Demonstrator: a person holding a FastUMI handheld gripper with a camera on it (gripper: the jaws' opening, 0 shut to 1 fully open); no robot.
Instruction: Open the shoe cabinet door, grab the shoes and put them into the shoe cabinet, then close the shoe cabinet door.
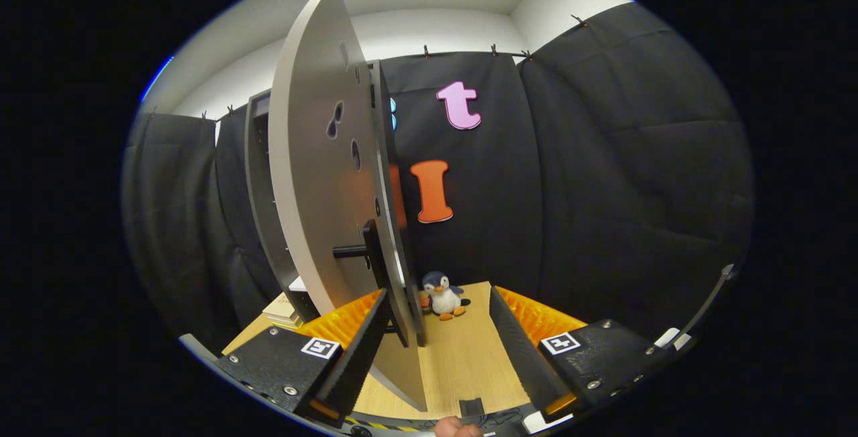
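**Door swung out, handle between my fingers, nothing gripped**

My claw (439, 330) stands wide open. Its left finger sits just beside the door's (322, 175) lower edge, and the dark handle (369, 249) juts out just ahead of that finger. The right finger is well clear of both, so I am pressing on nothing.

My worries from here:
- The door is a thin, smooth, pale panel seen almost edge-on. If I push forward, its edge could wedge between my fingers or scrape the left one.
- The handle is a slim, hard bar on a short post. A loose or off-centre pinch on it would likely slip.
- The door hangs free and could drift back toward the cabinet (260, 175) while I go for the shoes.

I see no shoes from here, so I cannot tell where they lie.

Beyond the fingers, the table (462, 356) is light wood with a fine grain, flat and matte. A small soft penguin toy (442, 295) sits on it near the door's foot, plush and rounded, easy to knock over. The cabinet stands behind the door, grey and boxy. A stack of flat books (285, 311) lies at its base.
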